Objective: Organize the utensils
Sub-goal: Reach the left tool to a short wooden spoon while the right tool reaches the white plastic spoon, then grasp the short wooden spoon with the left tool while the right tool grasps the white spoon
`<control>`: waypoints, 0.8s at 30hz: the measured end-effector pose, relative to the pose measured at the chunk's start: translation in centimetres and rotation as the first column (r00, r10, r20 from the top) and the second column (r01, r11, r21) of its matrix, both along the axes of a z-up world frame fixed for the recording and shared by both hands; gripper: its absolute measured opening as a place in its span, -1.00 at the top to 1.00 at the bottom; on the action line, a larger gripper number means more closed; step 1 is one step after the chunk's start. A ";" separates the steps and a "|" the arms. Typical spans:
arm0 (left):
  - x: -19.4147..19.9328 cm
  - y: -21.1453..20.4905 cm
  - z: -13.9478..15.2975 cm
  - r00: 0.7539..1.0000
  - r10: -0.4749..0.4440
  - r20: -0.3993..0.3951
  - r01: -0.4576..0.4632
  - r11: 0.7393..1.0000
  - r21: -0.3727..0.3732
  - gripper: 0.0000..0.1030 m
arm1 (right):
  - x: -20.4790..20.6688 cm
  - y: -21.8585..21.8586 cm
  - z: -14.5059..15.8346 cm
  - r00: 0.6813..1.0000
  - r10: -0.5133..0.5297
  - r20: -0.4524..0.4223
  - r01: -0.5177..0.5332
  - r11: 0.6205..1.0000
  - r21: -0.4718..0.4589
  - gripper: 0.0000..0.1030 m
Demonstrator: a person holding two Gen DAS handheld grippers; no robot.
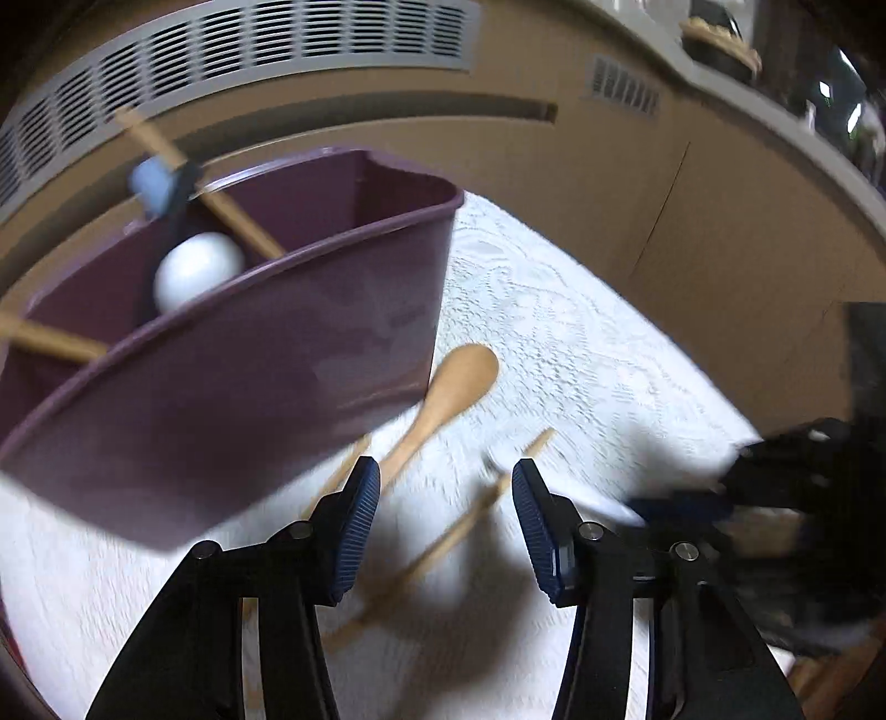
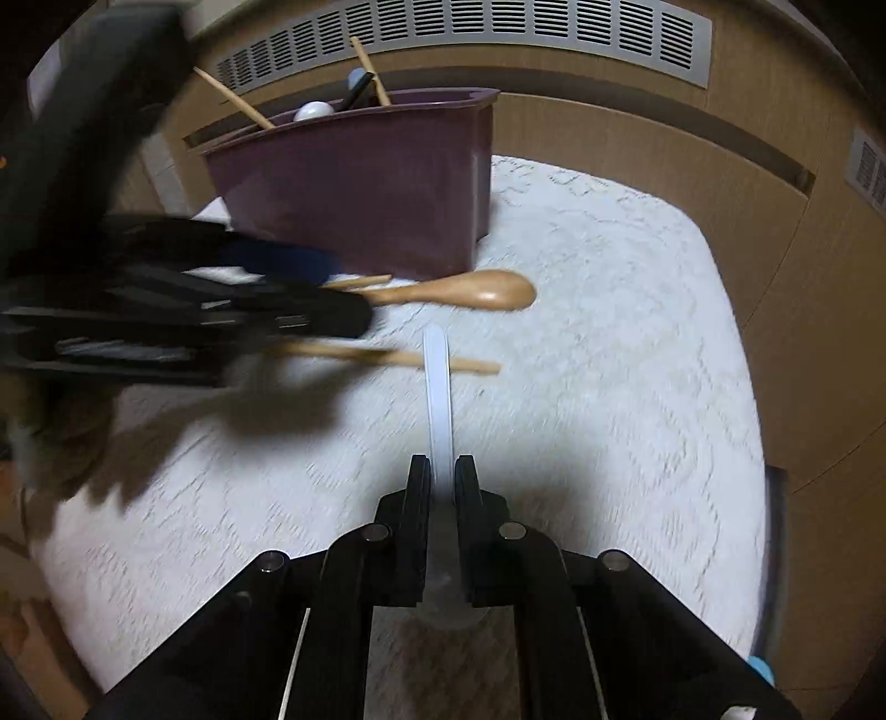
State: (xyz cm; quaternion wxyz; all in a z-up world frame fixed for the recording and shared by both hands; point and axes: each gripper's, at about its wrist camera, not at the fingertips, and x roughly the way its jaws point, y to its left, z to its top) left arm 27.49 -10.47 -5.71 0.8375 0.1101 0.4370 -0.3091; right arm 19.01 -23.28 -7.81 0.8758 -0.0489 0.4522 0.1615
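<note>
A maroon utensil holder (image 1: pixel 232 354) (image 2: pixel 365 177) stands on the white tablecloth and holds wooden sticks, a white spoon (image 1: pixel 196 268) and a dark-handled utensil. A wooden spoon (image 1: pixel 443 404) (image 2: pixel 470 289) and wooden chopsticks (image 1: pixel 470 515) (image 2: pixel 387 355) lie on the cloth beside it. My left gripper (image 1: pixel 446 526) is open just above the spoon handle and chopsticks; it shows blurred in the right wrist view (image 2: pixel 310 299). My right gripper (image 2: pixel 442 476) is shut on a white plastic utensil (image 2: pixel 438 399) by its handle, pointing toward the holder.
A white lace tablecloth (image 2: pixel 609 332) covers the table. A wooden wall with grey vent grilles (image 2: pixel 498 27) runs behind. A counter ledge with dishes (image 1: pixel 720 44) lies at the upper right. The right gripper shows dark and blurred in the left wrist view (image 1: pixel 775 487).
</note>
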 end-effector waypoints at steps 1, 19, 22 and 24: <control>0.5 -0.5 -0.2 1.000 -0.001 0.003 0.001 1.000 0.022 0.02 | -0.4 -0.2 0.2 1.000 0.000 0.001 0.000 1.000 0.013 0.81; -2.7 0.0 0.3 0.983 -0.077 -0.169 0.077 0.997 -0.007 0.02 | -2.1 -2.1 0.8 0.999 -0.036 -0.007 0.037 0.996 0.076 0.80; -1.9 -1.0 1.2 0.994 -0.072 -0.084 0.075 0.997 0.027 0.13 | -2.0 -2.3 0.8 0.999 -0.046 -0.012 0.047 0.995 0.089 0.76; -0.6 -1.9 0.9 0.993 -0.062 -0.096 0.066 0.997 0.034 0.16 | -2.2 -2.4 0.9 0.999 -0.049 -0.008 0.049 0.995 0.088 0.69</control>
